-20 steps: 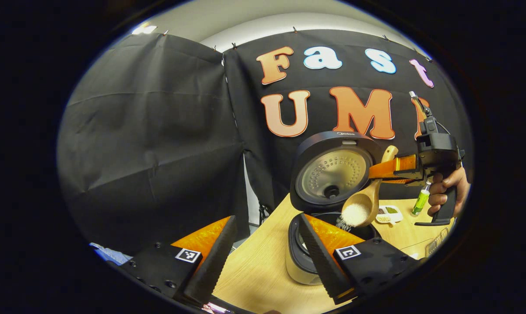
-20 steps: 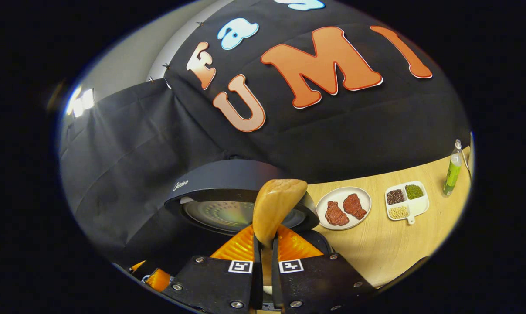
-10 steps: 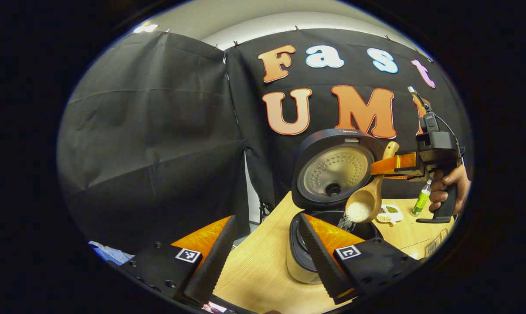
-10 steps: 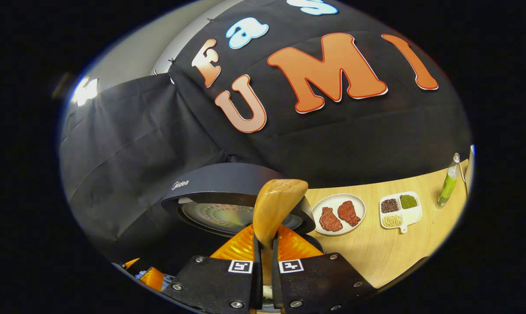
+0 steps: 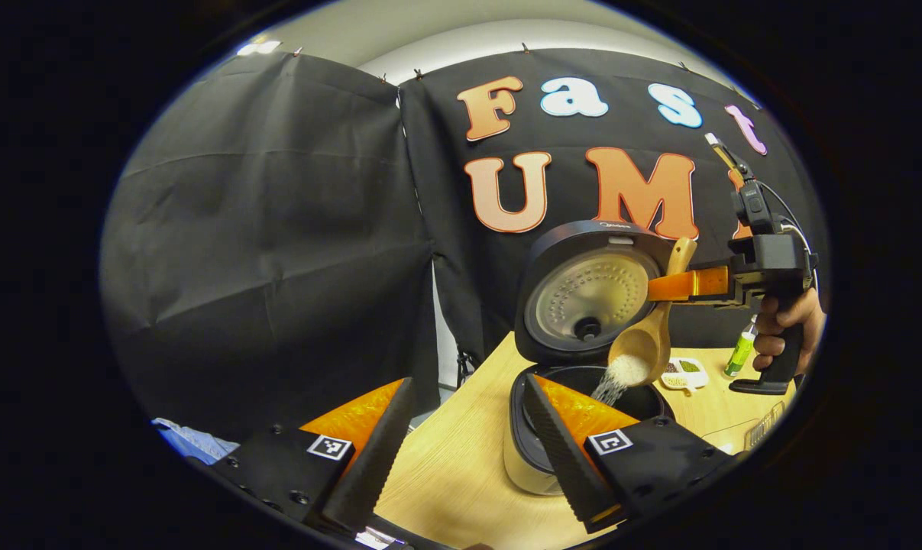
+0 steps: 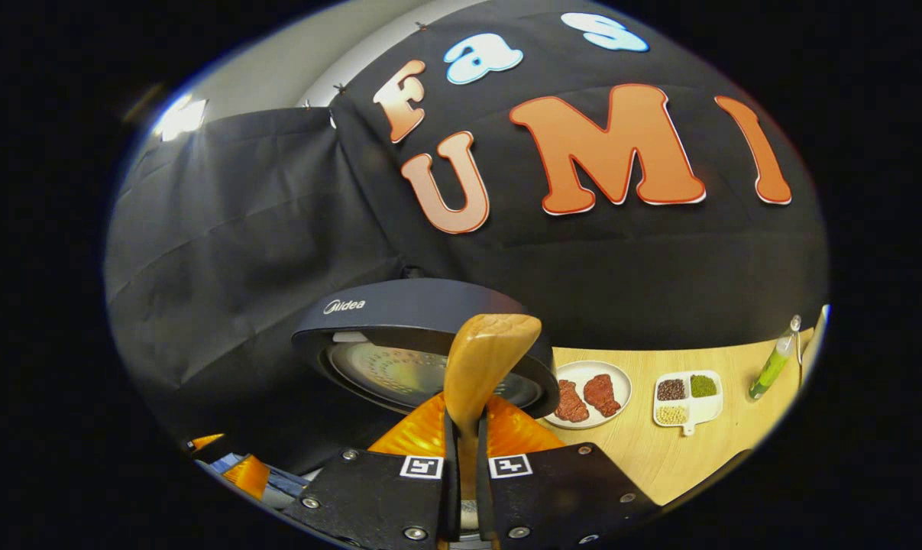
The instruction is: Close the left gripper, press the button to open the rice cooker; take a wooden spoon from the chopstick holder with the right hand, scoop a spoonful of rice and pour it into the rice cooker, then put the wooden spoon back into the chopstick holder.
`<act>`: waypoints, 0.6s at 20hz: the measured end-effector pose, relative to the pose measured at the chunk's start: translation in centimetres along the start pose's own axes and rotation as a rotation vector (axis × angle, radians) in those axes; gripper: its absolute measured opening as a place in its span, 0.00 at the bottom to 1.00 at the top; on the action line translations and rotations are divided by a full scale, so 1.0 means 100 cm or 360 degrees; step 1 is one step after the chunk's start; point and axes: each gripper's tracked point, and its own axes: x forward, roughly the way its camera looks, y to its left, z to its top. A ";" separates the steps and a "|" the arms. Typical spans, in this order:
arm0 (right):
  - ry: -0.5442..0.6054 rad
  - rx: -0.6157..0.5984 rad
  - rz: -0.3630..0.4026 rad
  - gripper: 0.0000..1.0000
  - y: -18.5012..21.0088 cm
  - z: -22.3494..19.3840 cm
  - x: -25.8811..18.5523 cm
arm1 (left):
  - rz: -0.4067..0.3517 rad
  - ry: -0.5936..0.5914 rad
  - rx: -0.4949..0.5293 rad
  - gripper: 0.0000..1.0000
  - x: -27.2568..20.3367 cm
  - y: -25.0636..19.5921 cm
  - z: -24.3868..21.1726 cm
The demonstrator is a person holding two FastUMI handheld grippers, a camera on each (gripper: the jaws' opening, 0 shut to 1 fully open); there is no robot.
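The rice cooker [image 5: 533,458] stands on the wooden table with its lid [image 5: 590,294] raised upright. Above its inner pot hangs a wooden spoon [image 5: 644,347], bowl tilted down, and white rice [image 5: 609,386] streams from it into the pot. My right gripper [image 5: 663,289] holds the spoon's handle from the right, a hand behind it. In the right gripper view the right gripper [image 6: 464,439] is shut on the spoon handle [image 6: 487,359], with the lid [image 6: 422,344] just beyond. My left gripper [image 5: 461,439] stands open, low in front of the cooker, holding nothing.
A white plate with two pieces of meat [image 6: 587,393], a divided dish of beans [image 6: 686,397] and a small green bottle [image 6: 770,370] sit on the table right of the cooker. A blue cloth [image 5: 189,439] lies low at the left. Black cloth walls close the back.
The right gripper has tipped the spoon further and lifted slightly, and rice keeps pouring into the pot. The left gripper has stayed nearly still and open.
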 end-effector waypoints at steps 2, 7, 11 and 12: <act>-0.0020 -0.0073 0.0007 0.07 0.005 0.001 0.000 | 0.0007 0.0006 -0.0003 0.96 -0.001 0.001 -0.001; -0.0016 -0.0133 0.0027 0.08 0.015 -0.003 0.004 | 0.0022 0.0005 -0.0003 0.96 0.000 0.003 -0.002; -0.0020 -0.0204 0.0034 0.08 0.020 -0.004 0.003 | 0.0030 0.0006 -0.0009 0.96 0.000 0.004 -0.004; -0.0024 -0.0219 0.0035 0.08 0.022 -0.004 0.003 | 0.0028 0.0004 -0.0011 0.96 0.000 0.004 -0.004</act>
